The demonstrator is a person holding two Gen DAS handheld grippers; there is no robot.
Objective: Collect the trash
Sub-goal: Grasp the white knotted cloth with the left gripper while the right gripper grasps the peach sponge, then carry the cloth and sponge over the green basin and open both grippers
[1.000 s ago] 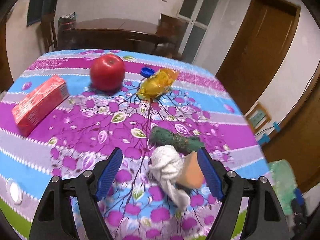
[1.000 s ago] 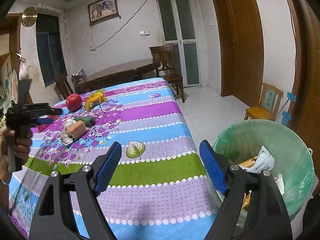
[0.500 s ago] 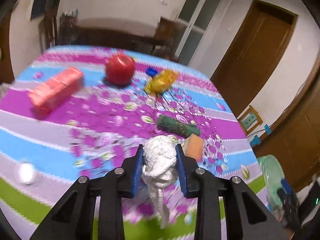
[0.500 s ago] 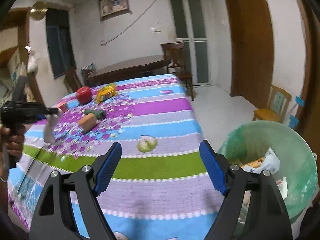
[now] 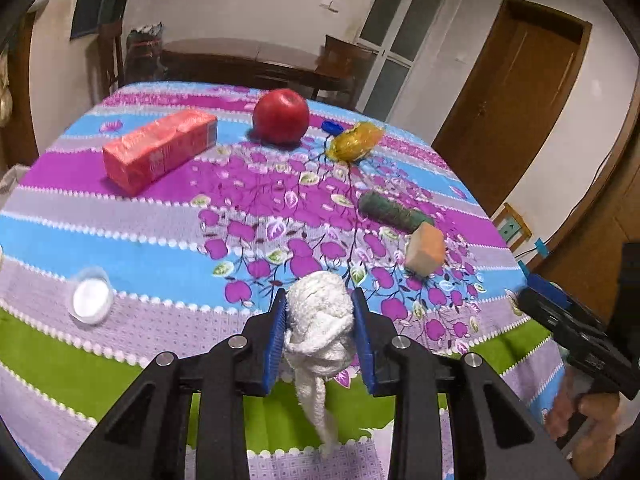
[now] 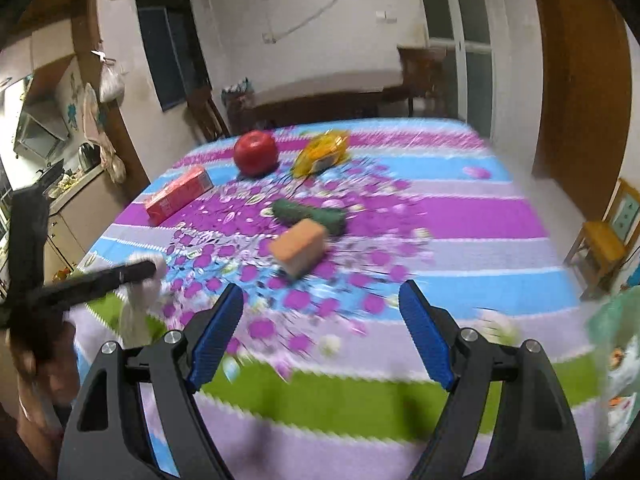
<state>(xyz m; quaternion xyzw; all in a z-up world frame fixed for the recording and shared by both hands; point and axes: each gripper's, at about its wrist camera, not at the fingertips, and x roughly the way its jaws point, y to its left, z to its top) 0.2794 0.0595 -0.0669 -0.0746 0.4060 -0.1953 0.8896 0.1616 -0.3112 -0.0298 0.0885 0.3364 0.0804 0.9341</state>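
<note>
My left gripper (image 5: 320, 320) is shut on a crumpled white tissue wad (image 5: 318, 320), whose twisted tail hangs below the blue pads, above the near part of the flowered tablecloth (image 5: 160, 248). My right gripper (image 6: 320, 316) stands open with nothing between its fingers, over the table's near side. Ahead of it lie an orange sponge block (image 6: 300, 246), a dark green roll (image 6: 308, 212) and a yellow wrapper (image 6: 320, 152). In the right wrist view the left gripper (image 6: 140, 276) shows at the left, blurred, with the white tissue wad (image 6: 140, 308) in it.
A red apple (image 5: 281, 117), a red carton (image 5: 160, 150), a blue cap (image 5: 331, 127) and a white lid (image 5: 90, 300) lie on the table. A green-lined bin (image 6: 616, 344) stands at the table's right edge. A dark wooden table and chairs stand behind.
My left gripper closed on the tissue wad, lifted it off the cloth and drew it back toward the near edge. My right gripper swung left from the bin side to face the table's objects.
</note>
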